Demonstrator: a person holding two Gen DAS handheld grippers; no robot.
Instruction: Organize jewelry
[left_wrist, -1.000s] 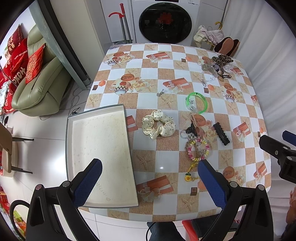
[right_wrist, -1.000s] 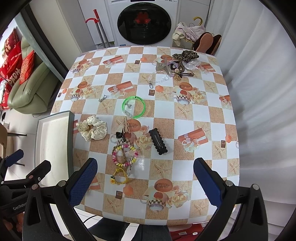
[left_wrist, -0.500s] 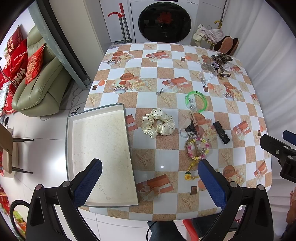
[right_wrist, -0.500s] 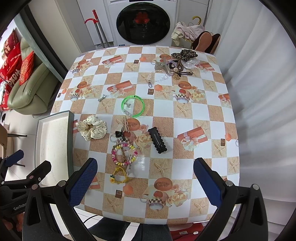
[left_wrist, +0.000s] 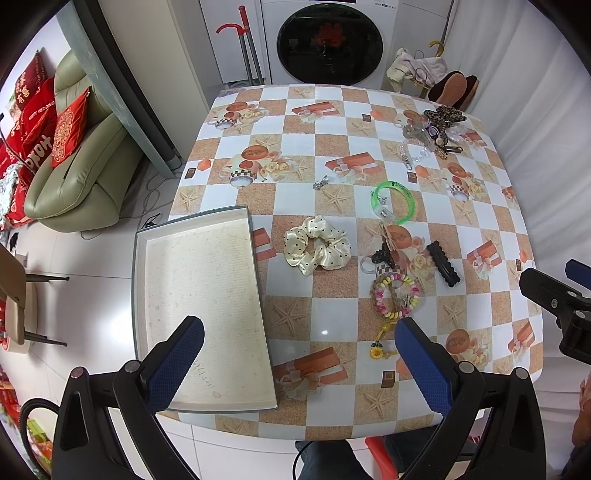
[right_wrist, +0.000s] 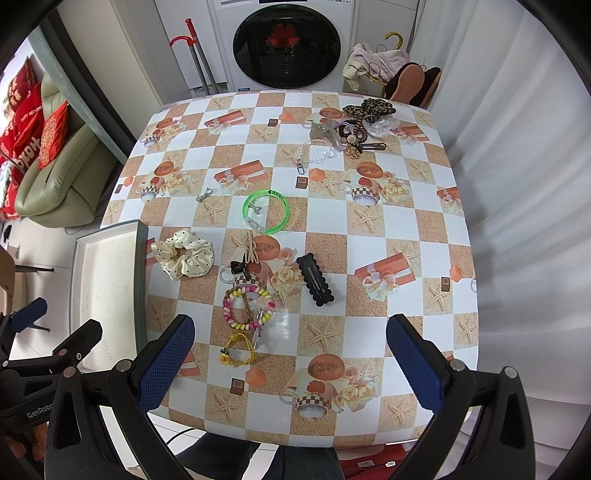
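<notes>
A shallow grey-rimmed tray lies empty at the table's left edge; it also shows in the right wrist view. On the checked cloth lie a cream dotted scrunchie, a green bangle, a black hair clip, a coloured bead bracelet and a yellow charm. My left gripper is open and empty, high above the near edge. My right gripper is open and empty, to its right.
A pile of keychains, a bead chain and a leopard bow lies at the far right of the table. A small metal charm lies mid-left. A washing machine stands behind, a sofa left, white curtain right.
Both grippers have drawn slightly up and back from the table, so it looks a little smaller. Nothing on the table has moved.
</notes>
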